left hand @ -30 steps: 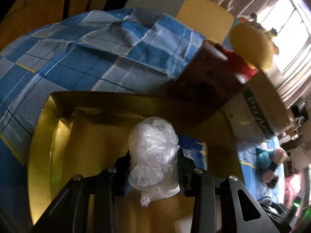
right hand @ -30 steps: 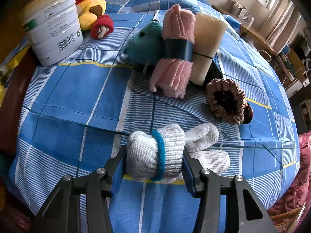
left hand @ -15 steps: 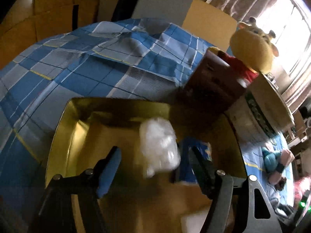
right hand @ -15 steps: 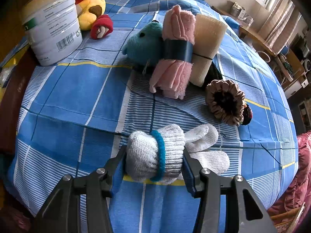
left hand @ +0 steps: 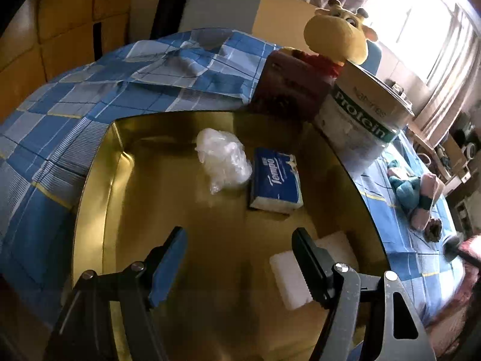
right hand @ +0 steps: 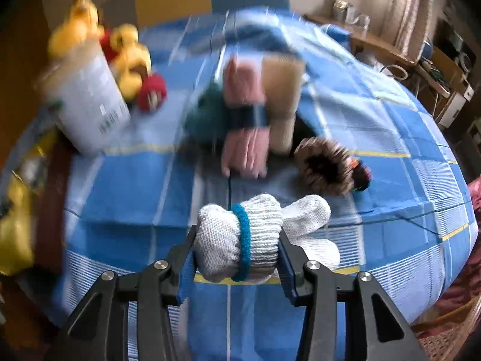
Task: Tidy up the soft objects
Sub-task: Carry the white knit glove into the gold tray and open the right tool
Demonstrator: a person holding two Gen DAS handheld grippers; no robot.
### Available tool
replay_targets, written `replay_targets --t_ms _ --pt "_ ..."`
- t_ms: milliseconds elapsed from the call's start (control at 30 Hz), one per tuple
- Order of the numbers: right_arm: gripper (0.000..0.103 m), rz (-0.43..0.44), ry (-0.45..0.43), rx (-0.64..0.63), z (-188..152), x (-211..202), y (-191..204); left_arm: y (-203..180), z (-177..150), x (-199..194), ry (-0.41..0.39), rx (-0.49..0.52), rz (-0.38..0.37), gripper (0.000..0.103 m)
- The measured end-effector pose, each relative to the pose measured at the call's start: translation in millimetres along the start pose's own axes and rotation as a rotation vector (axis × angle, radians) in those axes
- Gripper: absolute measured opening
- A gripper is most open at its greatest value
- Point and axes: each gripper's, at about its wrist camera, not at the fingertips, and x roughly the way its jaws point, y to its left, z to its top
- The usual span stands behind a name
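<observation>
Glove bundle (right hand: 240, 240) clenched by right gripper (right hand: 237, 248); left gripper (left hand: 240, 258) released over gold tray (left hand: 99, 180) (bag, tissues, sponge stowed; plush remains).

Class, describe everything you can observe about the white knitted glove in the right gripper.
The white knitted glove is a rolled bundle of chunky, ribbed, woolly-looking yarn, ringed by a teal band. Rounded finger ends poke out on its right side. The right gripper is shut on it, one pad pressing each side of the roll. It sits over the blue checked bedspread; whether it touches the cloth cannot be told.
</observation>
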Motion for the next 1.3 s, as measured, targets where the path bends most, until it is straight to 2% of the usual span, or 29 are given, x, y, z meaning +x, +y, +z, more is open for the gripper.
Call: replay_targets --t_ms 100,233,433,533,633,733,833,900,1000,1067,1100,1200,1300 --pt "0.047 0.024 -0.074 0.061 24.0 -26.6 -12.6 1.5 -1.6 1.0 0.005 -0.010 -0.008 0.073" --pt "0.047 0.040 -0.130 0.095 63.8 -38.3 -10.0 1.9 -2.9 1.1 0.002 -0.007 -0.013 0.073" --pt "0.047 0.002 -0.117 0.132 154.1 -5.1 1.0 1.4 0.5 -5.1 -0.026 0.024 -0.017 0.073" --pt "0.047 -0.049 -0.106 0.146 206.3 13.5 15.0 2.5 4.0 -9.4 -0.038 0.037 -0.025 0.073" --pt "0.047 -0.084 -0.122 0.142 259.5 23.3 39.9 2.9 6.1 -15.0 -0.052 0.057 -0.031 0.073" --pt "0.047 -0.094 -0.182 0.123 317.3 16.4 78.4 4.7 8.0 -19.1 -0.063 0.070 -0.030 0.073" --pt "0.047 -0.056 -0.296 0.054 371.7 -9.9 142.0 8.8 9.5 -19.1 -0.061 0.065 -0.031 0.073" --pt "0.047 0.010 -0.366 -0.032 393.8 -31.2 192.4 12.8 10.3 -17.1 -0.054 0.054 -0.026 0.073" --pt "0.047 0.140 -0.416 -0.198 397.2 -53.4 267.1 17.8 10.9 -15.1 -0.051 0.037 -0.014 0.073" --pt "0.046 0.237 -0.403 -0.337 379.4 -58.7 317.3 21.4 10.6 -15.9 -0.053 0.026 0.002 0.073" --pt "0.046 0.289 -0.385 -0.435 360.0 -58.6 347.9 22.8 10.2 -16.9 -0.054 0.022 0.009 0.073" --pt "0.046 0.375 -0.305 -0.609 308.7 -48.6 397.8 28.1 7.9 -22.6 -0.063 0.010 0.026 0.073" --pt "0.046 0.420 -0.200 -0.739 249.5 -29.3 427.3 33.7 5.4 -31.1 -0.075 -0.006 0.045 0.073"
